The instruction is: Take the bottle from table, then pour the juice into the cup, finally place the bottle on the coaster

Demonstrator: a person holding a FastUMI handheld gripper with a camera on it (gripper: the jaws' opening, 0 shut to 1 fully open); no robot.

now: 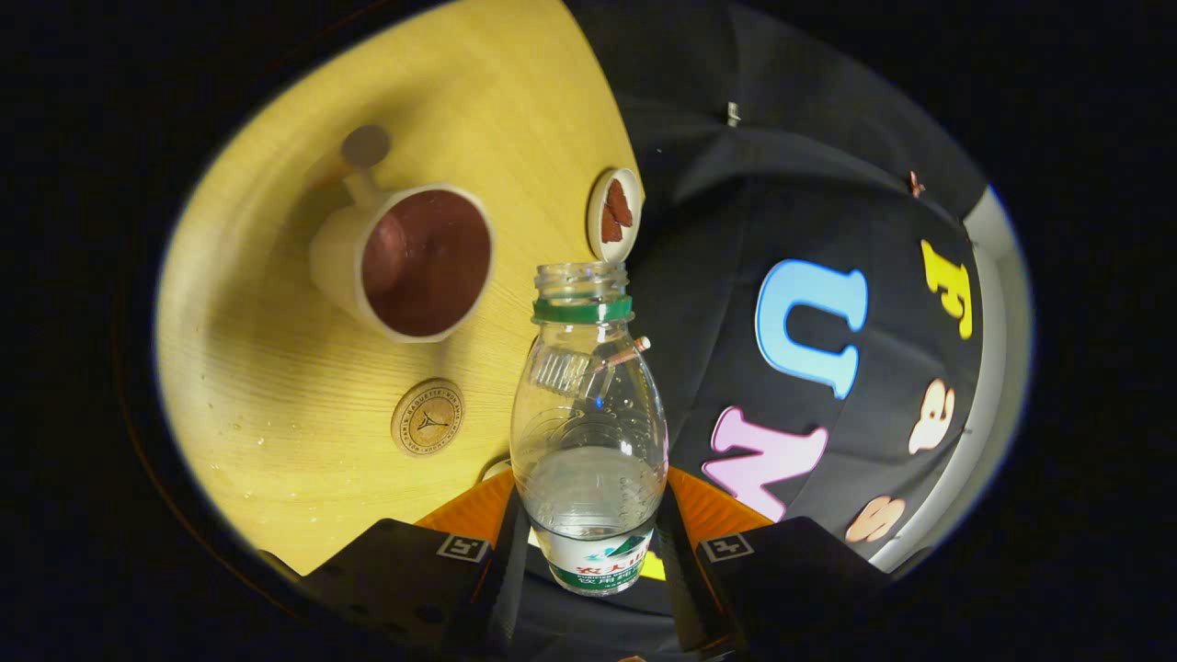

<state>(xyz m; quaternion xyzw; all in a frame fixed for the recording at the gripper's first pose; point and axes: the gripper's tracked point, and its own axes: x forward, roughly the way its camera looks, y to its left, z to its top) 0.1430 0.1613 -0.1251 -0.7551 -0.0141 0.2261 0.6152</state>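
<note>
The fingers [588, 552] clamp the clear, uncapped bottle [588, 432] from both sides near its label, holding it off the wooden worktop [276, 441] with some liquid in its lower part. Beyond its mouth sits the cup [414, 262], and the round coaster [428, 417] lies nearer, between cup and fingers.

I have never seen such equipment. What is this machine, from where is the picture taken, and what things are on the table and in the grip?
A person holds a two-finger gripper in one hand. The camera rides on it and looks forward along its fingers, which show at the bottom. Both fingers press on a clear plastic bottle, uncapped and partly filled with clear liquid. Beyond it is a wooden table. On it stand a cream cup, dark inside, a round wooden coaster nearer the fingers, and a small dish at the table's edge.
</note>
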